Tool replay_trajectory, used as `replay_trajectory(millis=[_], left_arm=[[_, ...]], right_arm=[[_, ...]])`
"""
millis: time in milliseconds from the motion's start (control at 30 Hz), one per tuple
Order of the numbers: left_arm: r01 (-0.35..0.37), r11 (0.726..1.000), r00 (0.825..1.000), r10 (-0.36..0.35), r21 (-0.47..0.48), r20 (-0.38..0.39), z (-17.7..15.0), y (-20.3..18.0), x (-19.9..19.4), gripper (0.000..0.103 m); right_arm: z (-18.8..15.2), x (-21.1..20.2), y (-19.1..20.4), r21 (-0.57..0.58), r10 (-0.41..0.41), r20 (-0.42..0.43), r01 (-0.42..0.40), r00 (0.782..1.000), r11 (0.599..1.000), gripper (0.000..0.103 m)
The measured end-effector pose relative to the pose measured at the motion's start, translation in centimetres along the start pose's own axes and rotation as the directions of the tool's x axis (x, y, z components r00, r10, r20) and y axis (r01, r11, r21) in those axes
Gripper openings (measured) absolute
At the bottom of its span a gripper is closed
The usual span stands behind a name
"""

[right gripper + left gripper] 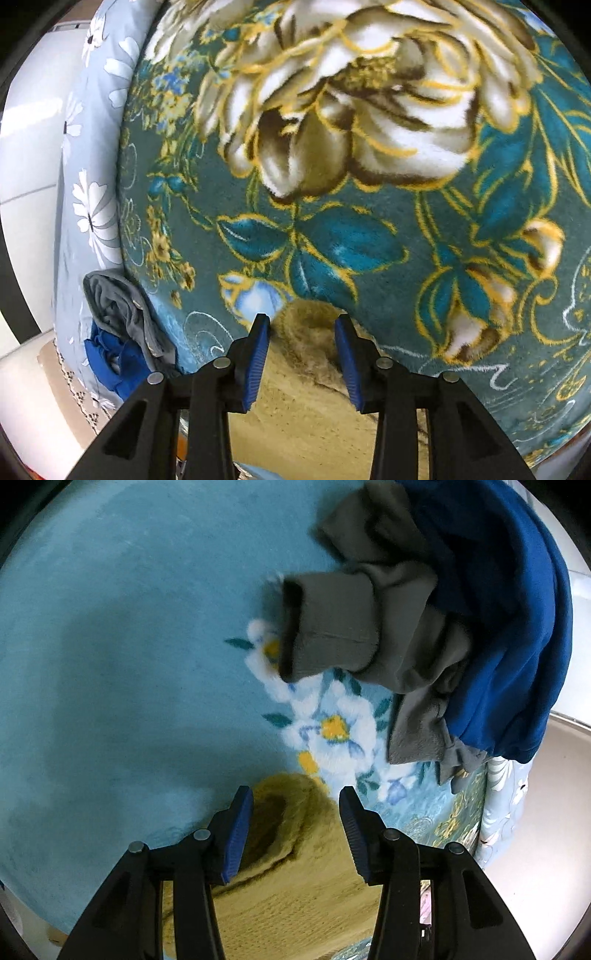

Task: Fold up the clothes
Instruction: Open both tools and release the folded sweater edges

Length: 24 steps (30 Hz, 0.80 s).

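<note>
On top of the plush floral blanket (110,646) that covers the bed lies a mustard-yellow knitted garment (295,897), and both grippers are poised over it. The left gripper (295,834) has its blue-padded fingers (238,834) standing apart, with the garment's rolled, rounded end seen in the gap between them; the pads do not press on the fabric. The right gripper (301,360) looks much the same: its blue pads (256,363) are parted, the yellow knit (306,406) shows between and below them, and nothing is clamped. Further along the blanket, near its edge, a grey garment (351,627) lies crumpled with one cuffed sleeve sticking out over a white flower in the pattern. A bright blue garment (509,627) is heaped against it on the edge side, partly over it. From the right gripper's side both show as a small bundle hanging over the blanket's edge, against a pale blue daisy-print sheet (92,206).
</note>
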<state>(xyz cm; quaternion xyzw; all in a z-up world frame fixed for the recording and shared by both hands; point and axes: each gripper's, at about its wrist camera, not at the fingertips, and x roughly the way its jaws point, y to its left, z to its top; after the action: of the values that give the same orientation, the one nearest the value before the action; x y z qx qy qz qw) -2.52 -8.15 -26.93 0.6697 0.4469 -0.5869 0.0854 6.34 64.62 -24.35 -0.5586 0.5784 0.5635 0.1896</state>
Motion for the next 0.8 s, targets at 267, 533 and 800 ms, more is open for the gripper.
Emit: replay_trajectory(millis=[267, 533, 800], left_arm=[[-0.094, 0.995, 0.995, 0.093, 0.032, 0.029, 0.2, -0.6, 0.7, 0.014], [0.019, 0.998, 0.979, -0.007, -0.055, 0.201, -0.3, 2.9, -1.8, 0.012], [0.006, 0.999, 0.986, 0.003, -0.053, 0.165, 0.4, 3.3, -1.4, 0.013]], right_arm=[[0.4, 0.8, 2.2, -0.115, -0.117, -0.040, 0.111, 0.992, 0.987, 0.015], [1.3, -1.7, -1.5, -0.019, -0.057, 0.093, 0.059, 0.994, 0.998, 0.012], [1.2, -0.6, -0.1, -0.083, -0.082, 0.091, 0.090, 0.993, 0.992, 0.014]])
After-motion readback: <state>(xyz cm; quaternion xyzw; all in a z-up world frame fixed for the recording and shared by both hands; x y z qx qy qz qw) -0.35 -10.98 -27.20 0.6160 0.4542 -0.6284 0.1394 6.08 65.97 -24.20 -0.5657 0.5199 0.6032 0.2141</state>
